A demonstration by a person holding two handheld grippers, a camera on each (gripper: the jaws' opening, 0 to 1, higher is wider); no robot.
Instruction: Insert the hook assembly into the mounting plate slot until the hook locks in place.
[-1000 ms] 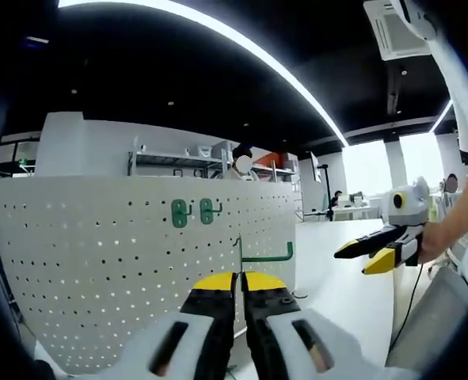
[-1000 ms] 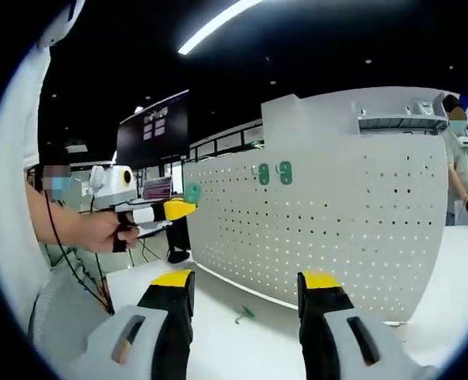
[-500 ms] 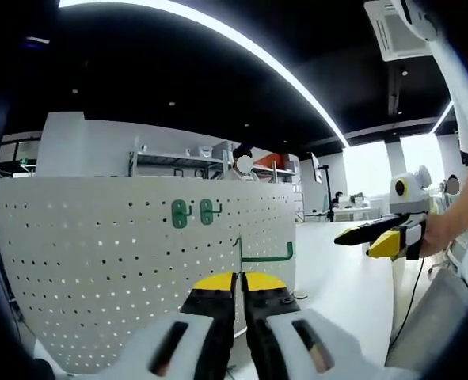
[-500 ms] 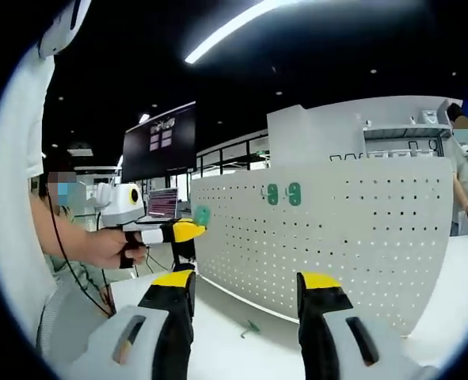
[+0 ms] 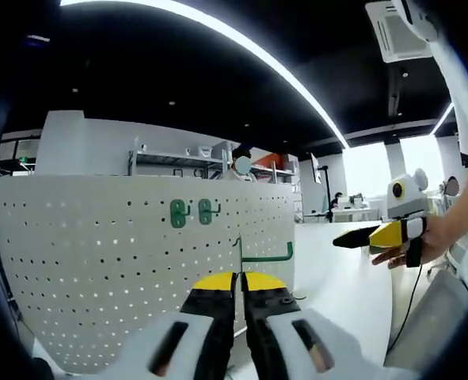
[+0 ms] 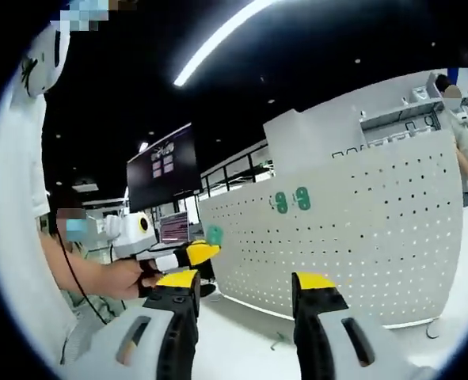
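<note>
My left gripper [image 5: 239, 279] is shut on a green wire hook assembly [image 5: 265, 256], whose thin stem rises from the jaws and whose arm points right. Behind it stands the white perforated mounting plate [image 5: 99, 261] with two green hooks [image 5: 192, 211] fitted near its top. My right gripper [image 6: 245, 290] stands open with nothing between its jaws, facing the same plate [image 6: 368, 237] and its two hooks [image 6: 291, 200]. In the right gripper view the left gripper [image 6: 200, 252] comes in from the left with the green hook base [image 6: 214, 233] at its tip. In the left gripper view the right gripper [image 5: 372, 235] hangs at the right in a hand.
The white table [image 5: 344, 277] runs under the plate. A small loose hook [image 6: 279, 342] lies on the table in front of the plate. A dark monitor [image 6: 161, 166] hangs at the back left, a shelf [image 5: 178, 161] stands behind the plate, and a person [image 6: 465, 119] stands past its right end.
The right gripper has risen a little and turned, so its view has tilted. The left gripper with the hook has stayed still.
</note>
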